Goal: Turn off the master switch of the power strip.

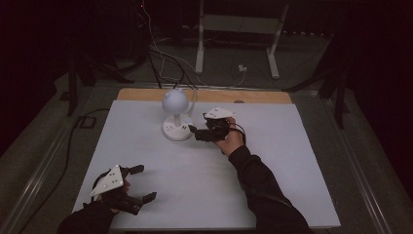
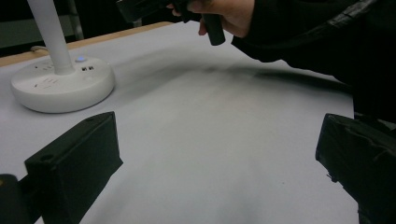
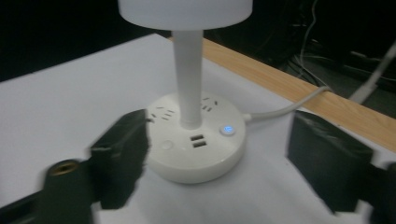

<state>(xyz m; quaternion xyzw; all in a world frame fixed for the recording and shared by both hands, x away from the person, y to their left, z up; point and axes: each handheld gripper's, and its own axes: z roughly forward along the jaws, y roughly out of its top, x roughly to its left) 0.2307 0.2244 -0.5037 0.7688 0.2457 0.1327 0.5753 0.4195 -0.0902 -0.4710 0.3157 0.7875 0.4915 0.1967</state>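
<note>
One white lamp (image 1: 176, 117) stands upright near the far edge of the tabletop (image 1: 272, 185), its round base (image 3: 196, 140) carrying sockets and a lit blue button (image 3: 227, 129). Just beside that base, the right claw (image 1: 194, 132) gapes wide, empty, jaws flanking it. Well apart from the lamp, the left claw (image 1: 142, 184) rests open, empty.

Black sleeves (image 1: 258, 187), black grippers, grey three-cornered plates (image 1: 107, 180)

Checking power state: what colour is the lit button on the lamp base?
Blue; the button shows best in the right gripper view.
</note>
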